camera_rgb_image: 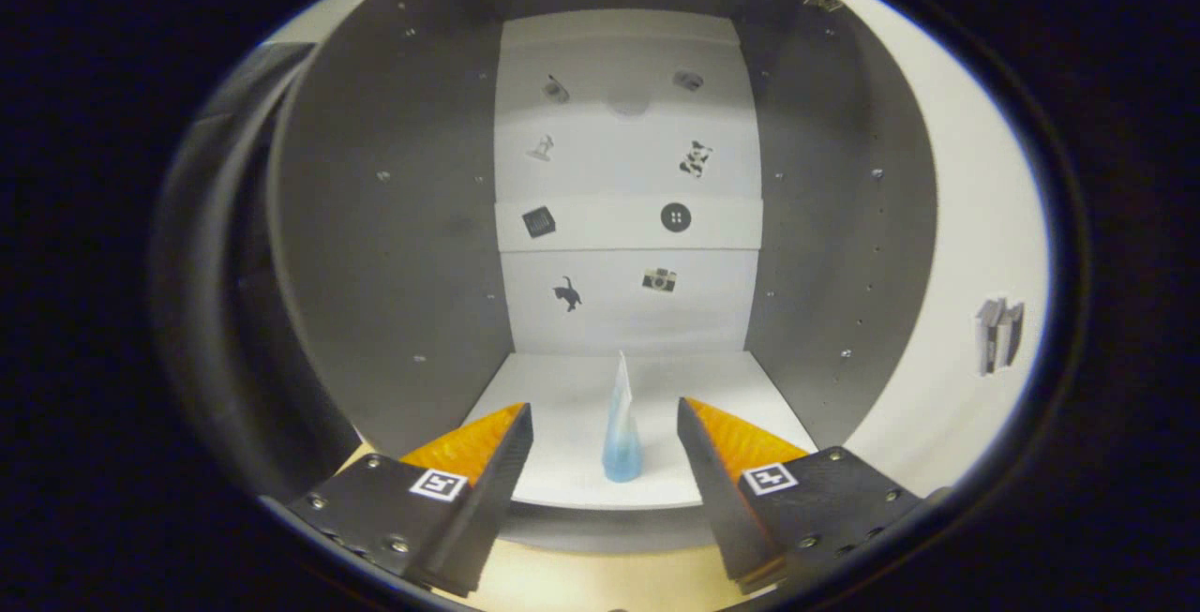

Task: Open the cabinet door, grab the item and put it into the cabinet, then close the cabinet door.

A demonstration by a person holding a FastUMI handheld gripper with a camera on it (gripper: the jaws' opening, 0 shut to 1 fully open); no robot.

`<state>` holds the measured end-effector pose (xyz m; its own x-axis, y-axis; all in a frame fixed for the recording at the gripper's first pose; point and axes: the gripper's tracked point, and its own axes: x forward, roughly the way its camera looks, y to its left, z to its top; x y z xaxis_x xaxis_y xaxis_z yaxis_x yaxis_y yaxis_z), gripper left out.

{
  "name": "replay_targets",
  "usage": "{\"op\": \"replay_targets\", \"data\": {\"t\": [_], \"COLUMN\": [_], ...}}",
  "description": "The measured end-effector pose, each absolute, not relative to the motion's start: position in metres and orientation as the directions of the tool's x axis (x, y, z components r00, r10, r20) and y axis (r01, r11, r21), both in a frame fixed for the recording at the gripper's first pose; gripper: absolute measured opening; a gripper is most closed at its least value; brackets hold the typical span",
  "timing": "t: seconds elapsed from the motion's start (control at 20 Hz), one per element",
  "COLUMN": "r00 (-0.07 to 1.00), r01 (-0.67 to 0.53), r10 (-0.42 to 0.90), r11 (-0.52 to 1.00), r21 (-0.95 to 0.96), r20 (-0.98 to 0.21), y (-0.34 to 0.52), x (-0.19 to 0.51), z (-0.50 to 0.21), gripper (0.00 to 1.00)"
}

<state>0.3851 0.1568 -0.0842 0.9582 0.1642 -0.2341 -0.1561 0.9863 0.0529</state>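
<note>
One pouch (621,429) between parted jaws.

Looks like a staged test booth, not an actual home: bare grey cabinet (375,246) with small picture stickers (675,216) dotted across its white back panel (628,171), plus marker tags on the claw (605,443).

Blue-tinted pouch (622,434) stands upright on open cabinet's floor (572,387).
</note>
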Motion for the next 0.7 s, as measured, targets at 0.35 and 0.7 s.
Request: {"op": "replay_targets", "data": {"t": [0.35, 0.7], "r00": [0.973, 0.988], "r01": [-0.129, -0.084], "r10": [0.142, 0.094], "r11": [0.988, 0.993], "r21": [0.084, 0.085], "r20": [-0.182, -0.122], "y": [0.138, 0.106], "x": [0.264, 0.150], "z": [-0.059, -0.040], "gripper": [0.98, 0.98]}}
